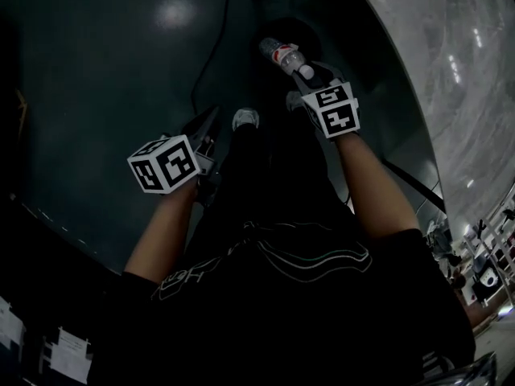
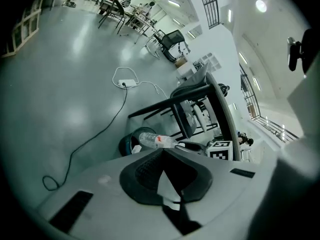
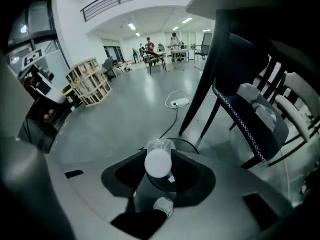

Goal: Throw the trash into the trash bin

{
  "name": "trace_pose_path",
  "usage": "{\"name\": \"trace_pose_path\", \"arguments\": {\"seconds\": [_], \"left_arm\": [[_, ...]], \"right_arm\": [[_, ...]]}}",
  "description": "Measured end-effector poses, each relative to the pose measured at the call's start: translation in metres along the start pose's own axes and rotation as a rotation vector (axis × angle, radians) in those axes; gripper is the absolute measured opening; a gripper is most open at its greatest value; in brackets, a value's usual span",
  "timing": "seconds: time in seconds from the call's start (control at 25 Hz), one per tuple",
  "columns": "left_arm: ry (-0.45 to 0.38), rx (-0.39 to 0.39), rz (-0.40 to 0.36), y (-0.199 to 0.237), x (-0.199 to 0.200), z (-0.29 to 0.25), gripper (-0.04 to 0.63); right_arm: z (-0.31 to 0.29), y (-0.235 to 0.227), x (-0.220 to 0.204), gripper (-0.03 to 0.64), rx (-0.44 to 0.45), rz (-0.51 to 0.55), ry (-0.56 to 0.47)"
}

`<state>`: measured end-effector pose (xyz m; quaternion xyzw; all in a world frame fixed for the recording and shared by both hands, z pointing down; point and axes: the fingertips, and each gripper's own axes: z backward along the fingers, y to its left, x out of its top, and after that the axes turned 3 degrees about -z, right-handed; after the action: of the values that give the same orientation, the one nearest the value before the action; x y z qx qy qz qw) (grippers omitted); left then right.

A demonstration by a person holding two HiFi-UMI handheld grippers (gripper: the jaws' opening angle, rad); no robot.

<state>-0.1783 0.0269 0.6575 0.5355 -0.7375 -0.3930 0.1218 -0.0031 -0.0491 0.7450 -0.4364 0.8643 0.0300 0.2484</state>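
A clear plastic bottle [image 1: 283,55] with a white cap [image 3: 158,162] and a red label [image 2: 157,140] is clamped between the pads of my right gripper [image 1: 304,71], cap end toward that gripper's camera. It hangs just above the dark round trash bin [image 2: 127,143], whose rim [image 3: 192,145] shows under the bottle. My left gripper [image 1: 208,129] is lower left of it, near my legs, with its jaws shut. In the left gripper view a pale sliver shows at the seam of the left gripper [image 2: 165,154]; I cannot tell what it is.
A dark chair [image 3: 250,119] stands right beside the bin, also in the left gripper view [image 2: 197,101]. A cable with a power strip [image 2: 125,83] trails across the grey floor. My shoes [image 1: 245,119] are close to the bin. A marble wall [image 1: 451,71] curves at the right.
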Motion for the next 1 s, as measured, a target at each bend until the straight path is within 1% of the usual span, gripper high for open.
{"name": "trace_pose_path", "arguments": {"seconds": [0.16, 0.24, 0.4, 0.52, 0.6, 0.72, 0.84, 0.92, 1.0], "left_arm": [[0.029, 0.014, 0.007, 0.000, -0.005, -0.016, 0.006], [0.040, 0.026, 0.012, 0.004, -0.005, -0.020, 0.006], [0.040, 0.040, 0.025, 0.003, -0.006, -0.021, 0.006], [0.040, 0.046, 0.035, 0.005, -0.004, -0.021, 0.006], [0.039, 0.044, 0.038, 0.007, -0.001, -0.026, 0.006], [0.033, 0.032, 0.040, 0.004, 0.004, -0.030, 0.006], [0.028, 0.016, 0.032, 0.001, 0.006, -0.028, 0.006], [0.027, 0.004, 0.015, -0.002, 0.007, -0.025, 0.006], [0.027, -0.011, -0.010, -0.006, 0.008, -0.019, 0.006]], "right_arm": [[-0.036, -0.027, -0.029, 0.176, -0.034, 0.029, 0.130], [-0.050, -0.035, -0.039, 0.176, -0.039, 0.020, 0.180], [-0.061, -0.036, -0.041, 0.176, -0.002, -0.002, 0.203], [-0.066, -0.035, -0.050, 0.183, 0.022, -0.069, 0.239], [-0.068, -0.037, -0.058, 0.227, 0.033, -0.110, 0.272], [-0.059, -0.043, -0.070, 0.242, 0.031, -0.079, 0.308], [-0.044, -0.043, -0.082, 0.242, 0.020, -0.037, 0.300], [-0.029, -0.033, -0.079, 0.242, 0.034, -0.026, 0.249], [-0.007, -0.017, -0.065, 0.242, 0.060, -0.016, 0.167]]}}
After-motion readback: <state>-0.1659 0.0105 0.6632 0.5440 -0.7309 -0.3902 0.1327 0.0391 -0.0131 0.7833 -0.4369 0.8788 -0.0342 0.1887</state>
